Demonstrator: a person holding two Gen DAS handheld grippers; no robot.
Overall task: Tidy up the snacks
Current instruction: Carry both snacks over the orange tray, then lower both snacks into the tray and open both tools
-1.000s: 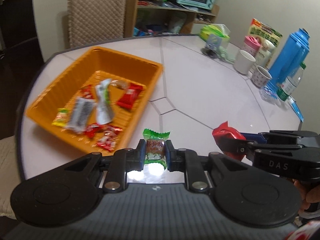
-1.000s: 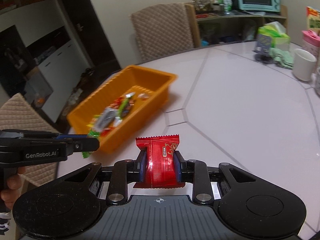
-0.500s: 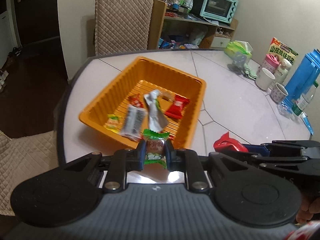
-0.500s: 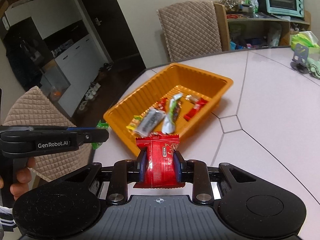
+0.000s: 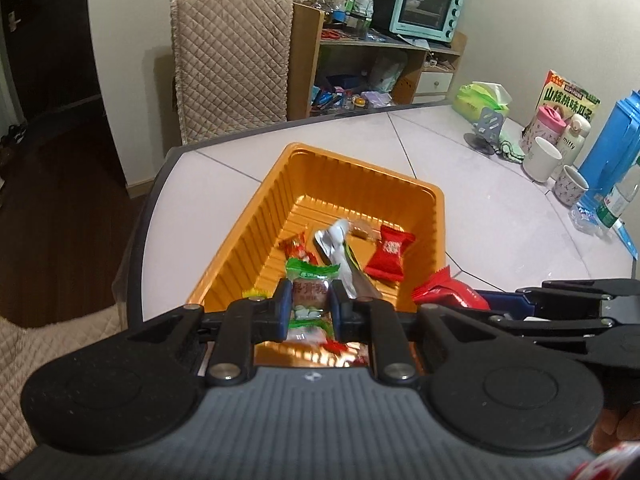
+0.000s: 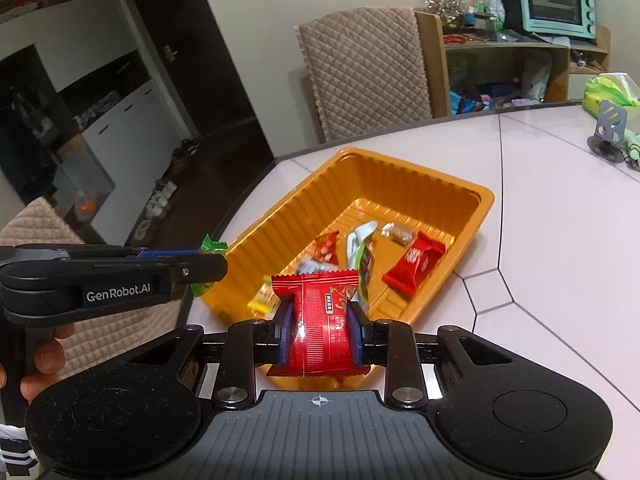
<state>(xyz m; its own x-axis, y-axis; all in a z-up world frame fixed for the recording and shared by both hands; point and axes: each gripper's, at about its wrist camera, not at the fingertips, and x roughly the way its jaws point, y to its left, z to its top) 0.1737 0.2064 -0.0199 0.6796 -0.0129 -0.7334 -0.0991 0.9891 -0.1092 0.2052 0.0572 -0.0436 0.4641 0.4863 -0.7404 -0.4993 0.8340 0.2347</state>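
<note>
The left gripper is clamped on a green-ended candy, held over the near end of the orange tray. The right gripper pinches a red snack packet, also above the tray's near rim. The tray sits near the table's rounded corner, beside its dark edge. Its far half is bare; wrapped snacks crowd the nearer half.

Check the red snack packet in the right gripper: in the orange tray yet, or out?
Out. The red snack packet is clamped between the right gripper fingers, held above the orange tray near end.
</note>
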